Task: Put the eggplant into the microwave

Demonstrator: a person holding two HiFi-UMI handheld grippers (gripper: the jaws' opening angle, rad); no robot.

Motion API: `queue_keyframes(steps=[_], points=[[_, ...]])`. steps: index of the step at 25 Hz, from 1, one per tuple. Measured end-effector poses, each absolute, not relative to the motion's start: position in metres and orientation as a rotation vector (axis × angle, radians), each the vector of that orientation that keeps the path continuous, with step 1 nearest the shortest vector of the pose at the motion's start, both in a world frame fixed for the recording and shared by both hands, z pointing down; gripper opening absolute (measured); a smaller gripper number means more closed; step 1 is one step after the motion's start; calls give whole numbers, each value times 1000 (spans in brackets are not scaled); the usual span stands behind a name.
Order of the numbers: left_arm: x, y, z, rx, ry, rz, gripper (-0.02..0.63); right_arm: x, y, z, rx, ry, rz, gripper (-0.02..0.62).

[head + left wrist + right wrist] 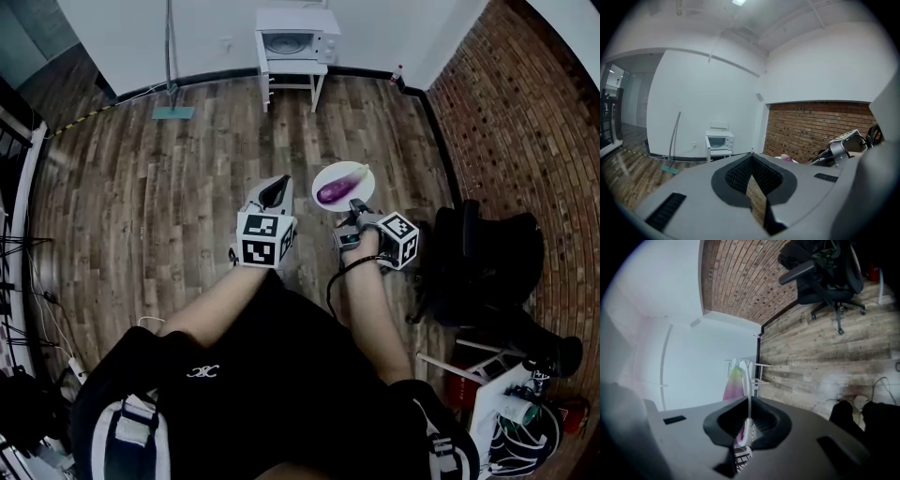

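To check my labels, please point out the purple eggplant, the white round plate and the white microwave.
Purple eggplant [339,189]: head view, middle of its body.
White round plate [325,174]: head view, bare rim.
White microwave [292,42]: head view, door window.

Purple eggplant [337,190] lies on a white plate [321,178] at mid-frame, green stem toward upper right. White microwave [292,42] sits at top centre on a white stand [298,79].

Steep overhead camera, microwave [292,43] far ahead

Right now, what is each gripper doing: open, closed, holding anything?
Left gripper: closed, empty.
Right gripper: closed on the rim of the plate carrying the eggplant.
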State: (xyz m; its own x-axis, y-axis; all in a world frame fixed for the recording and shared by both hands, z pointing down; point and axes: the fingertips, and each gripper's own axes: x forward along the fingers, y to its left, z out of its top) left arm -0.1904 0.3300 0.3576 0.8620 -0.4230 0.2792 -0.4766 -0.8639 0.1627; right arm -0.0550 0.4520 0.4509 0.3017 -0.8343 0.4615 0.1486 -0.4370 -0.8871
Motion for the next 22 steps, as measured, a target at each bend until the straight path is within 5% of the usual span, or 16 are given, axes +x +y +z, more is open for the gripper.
queue_keyframes(steps=[22], points=[[40, 97, 343, 2828, -648, 272, 0, 165, 218, 433, -1676, 751, -1281, 28]])
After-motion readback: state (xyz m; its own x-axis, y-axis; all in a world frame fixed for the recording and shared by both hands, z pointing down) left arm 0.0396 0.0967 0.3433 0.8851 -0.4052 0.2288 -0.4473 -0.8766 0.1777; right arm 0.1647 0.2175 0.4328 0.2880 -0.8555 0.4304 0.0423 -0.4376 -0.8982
